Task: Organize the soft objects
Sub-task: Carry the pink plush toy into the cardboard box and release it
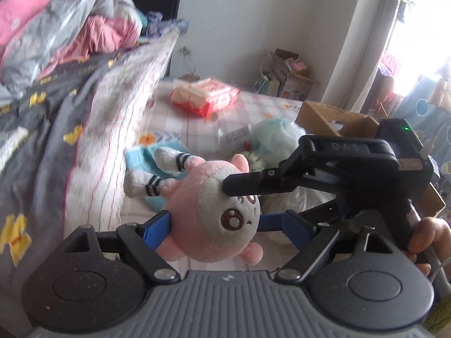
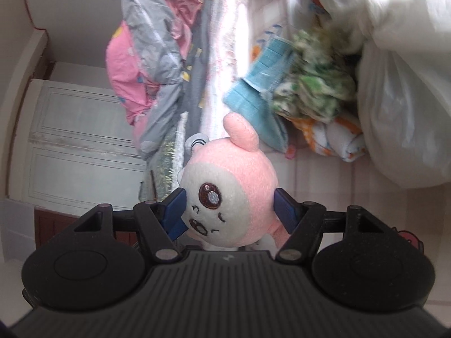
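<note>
Left wrist view: the letters "DAS" are read on the top of the right gripper [image 1: 248, 194], which is held by a hand [image 1: 428, 239] at the frame's right edge; a small green light is lit on its body. A pink and white plush toy [image 1: 214, 214] with embroidered brown eyes is seen clamped between the blue pads of the left gripper [image 1: 215, 222], one pad pressed into its pink side, the other hidden behind its face. The right gripper's upper black finger is laid against the toy's forehead. The toy's white striped legs are pointed toward a light blue cloth [image 1: 146, 157] on the checked bed sheet [image 1: 180, 124]. A red and white packet [image 1: 205, 95] is noted farther back; its print is too blurred to read. A grey and pink quilt [image 1: 64, 42] is heaped at left. Right wrist view: no writing is made out. The plush toy [image 2: 231, 194] is squeezed between the right gripper's [image 2: 229, 214] blue pads, closed on both sides of its head. Behind it, the blue cloth [image 2: 253, 95], a green patterned fabric [image 2: 313, 84] and a white plastic bag [image 2: 406, 107] are recorded.
</note>
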Demonstrator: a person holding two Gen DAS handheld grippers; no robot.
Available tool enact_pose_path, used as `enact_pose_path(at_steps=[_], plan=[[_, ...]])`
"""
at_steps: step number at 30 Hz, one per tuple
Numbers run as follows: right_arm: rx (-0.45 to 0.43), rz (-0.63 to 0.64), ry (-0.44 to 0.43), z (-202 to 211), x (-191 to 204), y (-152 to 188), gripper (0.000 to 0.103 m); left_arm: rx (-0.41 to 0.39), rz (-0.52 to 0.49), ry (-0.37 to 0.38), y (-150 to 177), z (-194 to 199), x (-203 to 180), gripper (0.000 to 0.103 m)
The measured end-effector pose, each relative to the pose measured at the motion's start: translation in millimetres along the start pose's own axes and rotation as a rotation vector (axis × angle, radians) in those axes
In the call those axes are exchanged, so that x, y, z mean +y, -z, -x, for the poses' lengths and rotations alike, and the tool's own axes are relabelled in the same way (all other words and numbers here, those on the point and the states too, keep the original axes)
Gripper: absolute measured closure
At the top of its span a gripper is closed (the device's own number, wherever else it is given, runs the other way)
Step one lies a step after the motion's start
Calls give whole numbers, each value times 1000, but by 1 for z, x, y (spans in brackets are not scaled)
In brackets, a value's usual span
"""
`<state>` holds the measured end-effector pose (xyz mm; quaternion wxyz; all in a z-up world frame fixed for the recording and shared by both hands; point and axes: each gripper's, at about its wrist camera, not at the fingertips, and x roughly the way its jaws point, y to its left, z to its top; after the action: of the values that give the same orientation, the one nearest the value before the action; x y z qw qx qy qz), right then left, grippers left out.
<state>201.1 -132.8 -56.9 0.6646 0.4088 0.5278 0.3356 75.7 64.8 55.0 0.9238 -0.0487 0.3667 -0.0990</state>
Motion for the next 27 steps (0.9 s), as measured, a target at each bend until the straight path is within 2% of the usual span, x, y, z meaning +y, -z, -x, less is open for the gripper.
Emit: enact_pose_path(at_steps=[6, 10, 13, 16, 20, 23, 27], plan=[[-111, 109, -51, 54, 29, -14, 36, -79, -99, 43, -36, 10, -44, 16], [-203, 143, -51, 108, 30, -32, 36, -97, -157, 123, -60, -4, -89, 16], [-278, 166, -11, 161, 20, -47, 36, -88, -203, 200, -74, -27, -131, 16], [-337, 175, 65, 213, 3, -61, 36, -35, -228, 287, -84, -62, -176, 17], [-374, 156, 212, 274, -34, -82, 36, 68, -247, 375, -86, -117, -234, 17], [-374, 122, 321, 305, -65, -97, 36, 143, -265, 406, -79, -157, -273, 18], [-371, 103, 464, 332, -102, -114, 37, 272, -228, 453, -73, -207, -306, 18]])
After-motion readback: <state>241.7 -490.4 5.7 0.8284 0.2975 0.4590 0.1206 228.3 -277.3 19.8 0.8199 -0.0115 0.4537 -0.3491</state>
